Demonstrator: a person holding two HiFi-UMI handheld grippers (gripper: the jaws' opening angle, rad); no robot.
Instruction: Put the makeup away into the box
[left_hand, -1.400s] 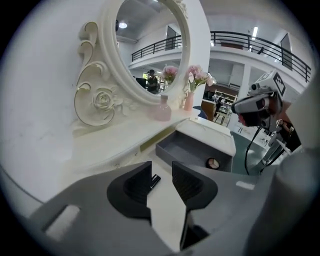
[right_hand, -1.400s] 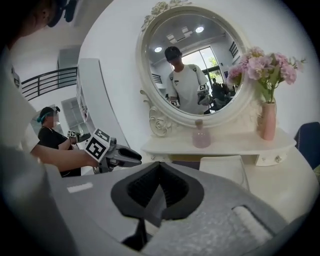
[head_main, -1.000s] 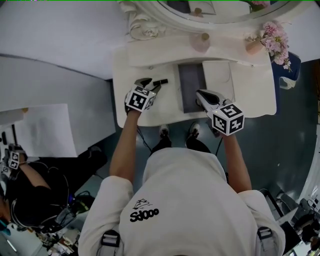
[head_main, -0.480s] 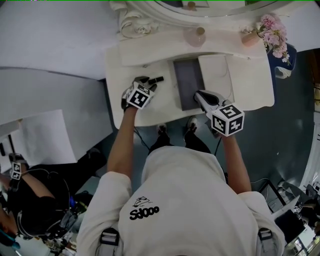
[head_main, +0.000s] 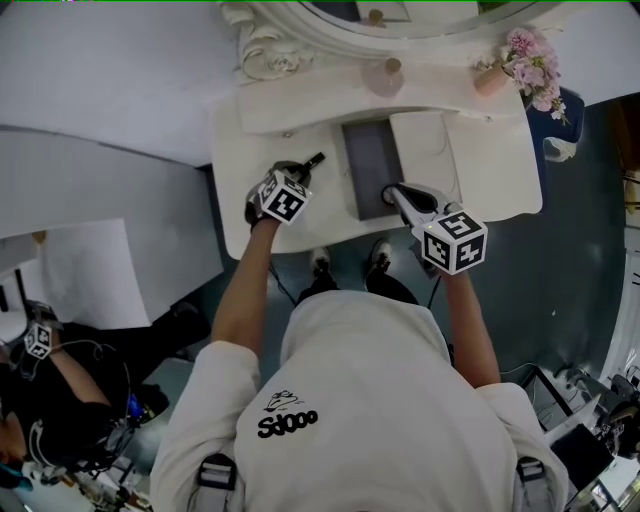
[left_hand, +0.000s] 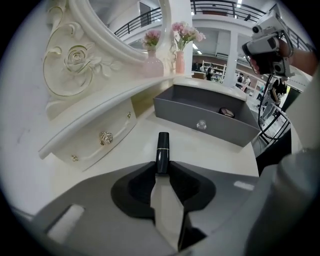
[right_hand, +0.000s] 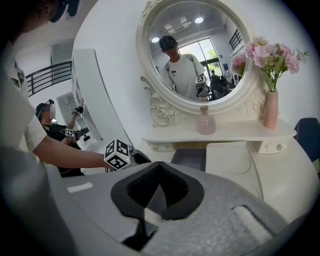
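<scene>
A black lipstick tube (left_hand: 162, 147) with a thin gold band sticks out from between the tips of my left gripper (left_hand: 162, 167), pointing at the open grey drawer (left_hand: 200, 117). The jaws have just been closing and now press on the tube's near end. In the head view the lipstick (head_main: 314, 160) lies on the white vanity top (head_main: 250, 215), left of the drawer (head_main: 368, 165), with my left gripper (head_main: 303, 170) on it. A small round compact (left_hand: 226, 112) lies inside the drawer. My right gripper (head_main: 392, 192) hovers at the drawer's near end, shut and holding nothing.
A raised shelf (head_main: 330, 100) at the back carries a pink bottle (head_main: 385, 78) and a vase of pink flowers (head_main: 530, 60) under the oval mirror (right_hand: 200, 55). A white lid panel (head_main: 425, 160) lies right of the drawer. Another person (head_main: 40, 400) sits low on the left.
My left gripper has dropped onto the lipstick and its jaws have closed round the tube's near end. The tube now lies more slanted. The right gripper has stayed put.
</scene>
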